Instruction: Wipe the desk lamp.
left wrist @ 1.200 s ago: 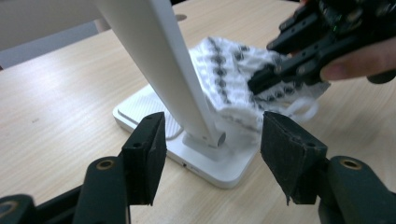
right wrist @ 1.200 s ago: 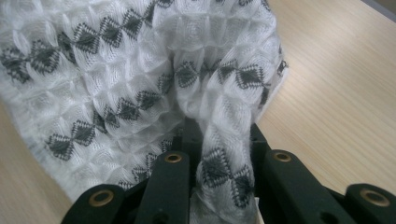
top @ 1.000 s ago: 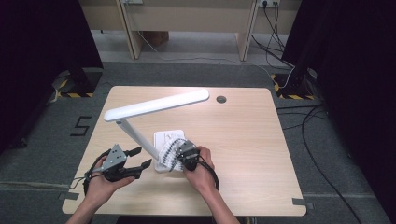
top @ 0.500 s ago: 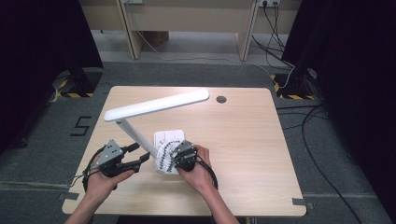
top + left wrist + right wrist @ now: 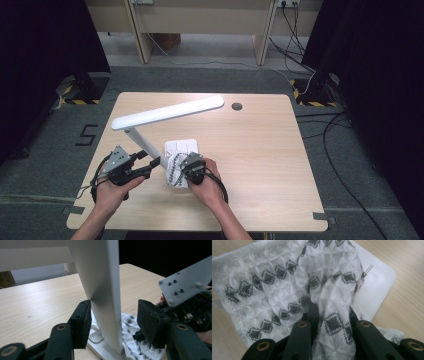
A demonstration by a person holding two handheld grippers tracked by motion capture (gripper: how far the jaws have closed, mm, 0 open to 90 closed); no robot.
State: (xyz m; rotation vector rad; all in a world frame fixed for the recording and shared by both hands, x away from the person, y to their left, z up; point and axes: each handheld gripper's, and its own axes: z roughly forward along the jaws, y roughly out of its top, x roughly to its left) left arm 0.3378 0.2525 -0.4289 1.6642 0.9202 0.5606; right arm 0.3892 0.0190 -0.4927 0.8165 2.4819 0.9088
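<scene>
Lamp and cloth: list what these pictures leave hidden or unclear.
- Lamp base: high view, its near part lies under the cloth.
- Lamp post: left gripper view, top cut off by the frame edge.
- Right gripper: right gripper view, its pads are buried in a cloth fold.
- Left gripper: jaws just closing around the post; left pad contact unclear.

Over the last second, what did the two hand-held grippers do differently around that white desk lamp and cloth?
The left gripper slid in toward the lamp's upright arm, its jaws closing to straddle it; only one pad looks to touch. The right gripper pinched a fold of the patterned cloth. The lamp base and table stayed put.
</scene>
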